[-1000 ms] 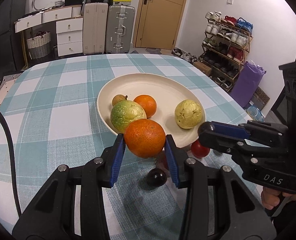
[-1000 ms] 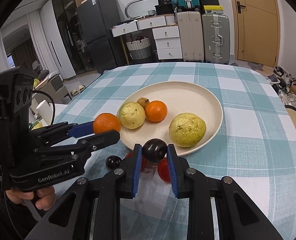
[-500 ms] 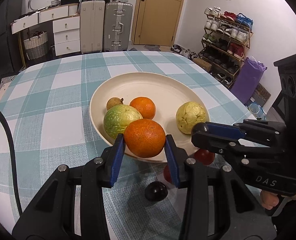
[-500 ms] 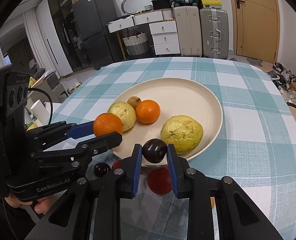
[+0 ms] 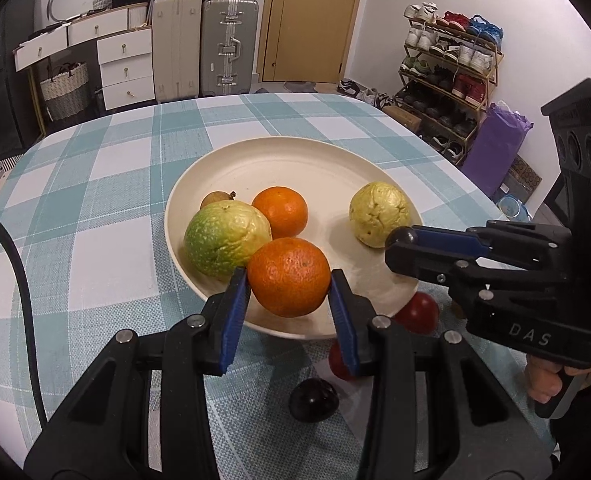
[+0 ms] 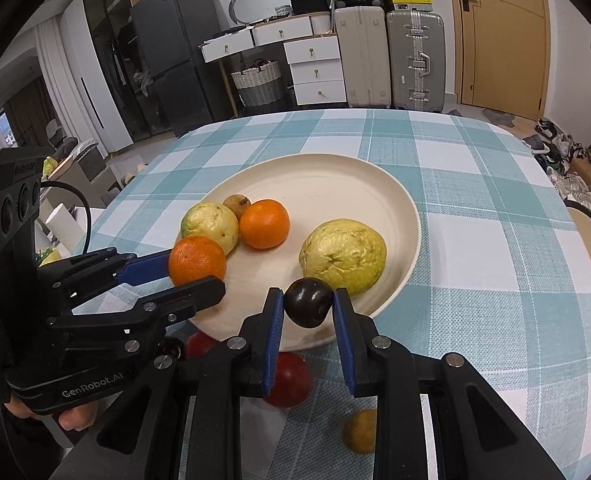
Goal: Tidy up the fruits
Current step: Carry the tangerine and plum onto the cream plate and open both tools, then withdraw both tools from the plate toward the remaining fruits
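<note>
The left tongs (image 5: 289, 292) pinch an orange (image 5: 288, 277) and the right tongs (image 6: 308, 312) pinch a dark plum (image 6: 308, 302), both held over the plate (image 5: 295, 160) just ahead, ready to drop in.

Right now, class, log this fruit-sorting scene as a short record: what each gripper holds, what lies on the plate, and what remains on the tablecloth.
left gripper: shut on large orange, over plate's near rim
right gripper: shut on dark round plum
round cream plate: two yellow-green guavas, small orange, small brown fruit
checked tablecloth: red fruits, another dark plum, brownish-yellow fruit
</note>
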{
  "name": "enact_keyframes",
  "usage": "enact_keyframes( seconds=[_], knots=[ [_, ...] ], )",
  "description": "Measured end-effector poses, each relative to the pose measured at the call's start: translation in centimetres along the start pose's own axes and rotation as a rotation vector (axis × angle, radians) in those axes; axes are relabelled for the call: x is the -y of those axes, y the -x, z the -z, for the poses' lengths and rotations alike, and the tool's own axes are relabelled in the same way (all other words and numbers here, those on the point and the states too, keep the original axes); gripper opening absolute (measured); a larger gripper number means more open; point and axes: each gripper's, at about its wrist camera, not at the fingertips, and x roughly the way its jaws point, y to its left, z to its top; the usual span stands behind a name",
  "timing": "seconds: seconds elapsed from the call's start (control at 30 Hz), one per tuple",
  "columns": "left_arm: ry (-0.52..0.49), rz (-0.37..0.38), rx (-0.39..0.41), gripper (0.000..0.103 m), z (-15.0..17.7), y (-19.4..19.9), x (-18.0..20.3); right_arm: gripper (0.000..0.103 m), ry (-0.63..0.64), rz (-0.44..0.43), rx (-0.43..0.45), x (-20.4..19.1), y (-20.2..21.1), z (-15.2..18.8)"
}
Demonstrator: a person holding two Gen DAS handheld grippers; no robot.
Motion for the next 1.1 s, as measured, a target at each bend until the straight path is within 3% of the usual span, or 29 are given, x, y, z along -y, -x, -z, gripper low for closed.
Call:
enact_keyframes(
  seconds=[0.63, 0.8, 0.87, 0.93, 1.03, 1.1],
  knots=[
    [0.020, -0.008, 0.035, 0.038, 0.3, 0.7, -0.7, 0.028, 0.038, 0.032, 0.012, 0.1, 0.8, 0.3],
    [-0.005, -0.024, 0.068, 0.042, 0.7, 1.9, -0.3, 0.045, 0.055, 0.042, 0.036, -0.3, 2.3, 1.1],
    [0.000, -0.025, 0.078, 0.057, 0.9, 2.5, -0.3, 0.049, 0.059, 0.051, 0.044, -0.3, 3.0, 1.4],
    [0.005, -0.031, 0.089, 0.063, 1.2, 3.2, -0.3, 0.052, 0.049, 0.060, 0.054, -0.2, 3.5, 1.7],
    [0.015, -0.048, 0.101, 0.079, 1.8, 4.5, -0.4, 0.071, 0.018, 0.045, 0.077, 0.2, 4.5, 2.2],
    [0.029, -0.041, 0.113, 0.082, 2.2, 5.4, -0.7, 0.080, 0.009, 0.031, 0.099, 0.4, 5.1, 2.7]
  ],
)
